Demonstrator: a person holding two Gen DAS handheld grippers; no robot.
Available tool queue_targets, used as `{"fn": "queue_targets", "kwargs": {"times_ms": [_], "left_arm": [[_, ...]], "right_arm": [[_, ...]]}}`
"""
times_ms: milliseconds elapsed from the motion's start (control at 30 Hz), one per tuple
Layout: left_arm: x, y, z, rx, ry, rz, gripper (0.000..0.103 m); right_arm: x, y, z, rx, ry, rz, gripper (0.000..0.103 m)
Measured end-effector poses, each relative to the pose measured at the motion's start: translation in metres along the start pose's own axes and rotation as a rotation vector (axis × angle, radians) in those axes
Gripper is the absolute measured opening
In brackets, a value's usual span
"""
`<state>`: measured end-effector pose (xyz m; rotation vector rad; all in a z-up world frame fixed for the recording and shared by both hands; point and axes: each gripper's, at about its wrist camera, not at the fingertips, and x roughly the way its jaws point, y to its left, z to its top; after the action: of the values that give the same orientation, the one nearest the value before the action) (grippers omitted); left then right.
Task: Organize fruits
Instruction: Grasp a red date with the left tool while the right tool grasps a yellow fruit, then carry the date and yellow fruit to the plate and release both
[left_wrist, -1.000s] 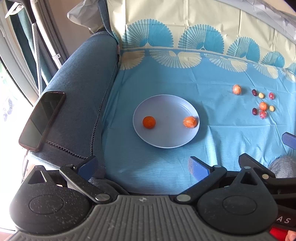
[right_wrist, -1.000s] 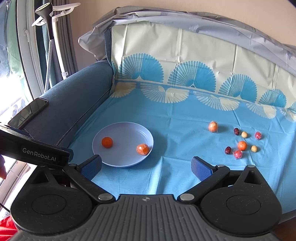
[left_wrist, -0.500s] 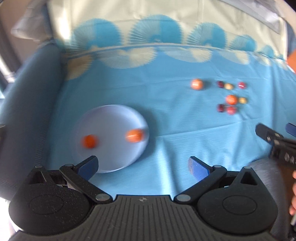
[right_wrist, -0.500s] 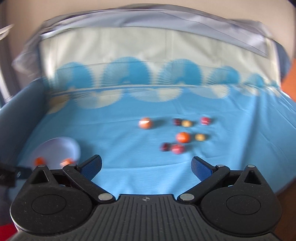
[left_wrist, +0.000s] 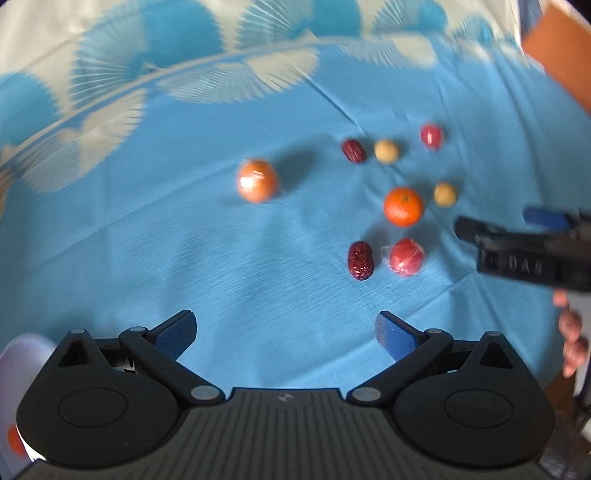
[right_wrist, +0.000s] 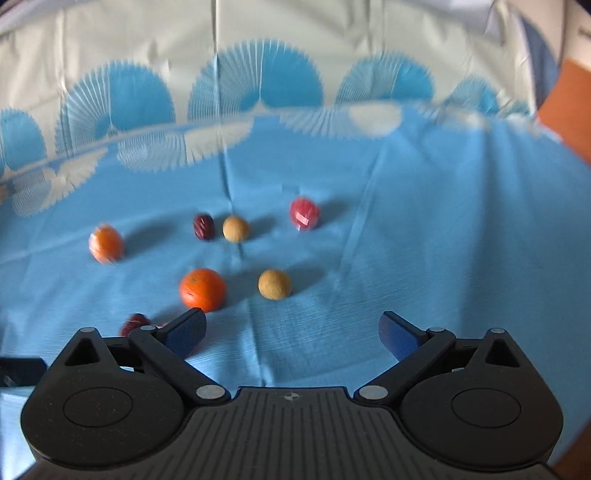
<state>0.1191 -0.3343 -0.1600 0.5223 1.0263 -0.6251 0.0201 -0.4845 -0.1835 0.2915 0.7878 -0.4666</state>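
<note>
Several small fruits lie loose on the blue cloth (left_wrist: 184, 240). In the left wrist view I see a wrapped orange fruit (left_wrist: 257, 180), a bare orange (left_wrist: 402, 206), two dark red dates (left_wrist: 353, 150) (left_wrist: 360, 260), two tan balls (left_wrist: 386, 151) (left_wrist: 445, 194) and two wrapped red fruits (left_wrist: 431, 136) (left_wrist: 405, 257). My left gripper (left_wrist: 286, 330) is open and empty, short of them. My right gripper (right_wrist: 293, 330) is open and empty; the orange (right_wrist: 202, 289) and a tan ball (right_wrist: 274, 283) lie just ahead of it. It shows in the left wrist view (left_wrist: 524, 251) at the right.
The pale plate's rim (left_wrist: 22, 354) shows at the lower left of the left wrist view, with one orange fruit (left_wrist: 14, 439) on it. The cloth rises up the sofa back (right_wrist: 295, 55) behind the fruits. An orange-brown surface (right_wrist: 569, 107) is at the far right.
Both grippers have swung right, away from the plate, and moved closer to the loose fruits. The plate has slid to the left edge of view. Both stayed open.
</note>
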Motion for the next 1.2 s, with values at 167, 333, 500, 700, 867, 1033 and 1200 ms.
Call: {"fn": "queue_targets", "kwargs": {"times_ms": [167,333,500,700,867,1033,1200], "left_arm": [[0.045,-0.014,0.009,0.064,0.033,-0.016,0.103],[0.059,-0.015,0.02,0.044,-0.018,-0.063,0.096],[0.051,-0.019,0.024,0.12,-0.094,-0.115,0.022],[0.019,-0.003,0.012,0.045,-0.098,-0.107,0.021],[-0.047,0.033,-0.01,-0.058,-0.118,-0.045,0.022],[-0.122,0.068,-0.052,-0.149,-0.164,0.008,0.022],[-0.184,0.099,-0.099,-0.227,-0.198,0.102,0.022]], "right_arm": [[0.041,0.002,0.005,-0.036,0.03,0.023,0.099],[0.059,0.006,0.009,-0.101,0.009,0.003,0.099],[0.048,0.013,0.01,-0.158,-0.008,0.044,0.035],[0.033,0.009,0.009,-0.1,-0.031,-0.038,0.027],[-0.032,0.001,0.02,-0.013,-0.156,-0.041,0.027],[-0.119,0.024,0.013,-0.026,-0.265,0.057,0.027],[-0.183,0.075,-0.016,-0.108,-0.249,0.204,0.027]]}}
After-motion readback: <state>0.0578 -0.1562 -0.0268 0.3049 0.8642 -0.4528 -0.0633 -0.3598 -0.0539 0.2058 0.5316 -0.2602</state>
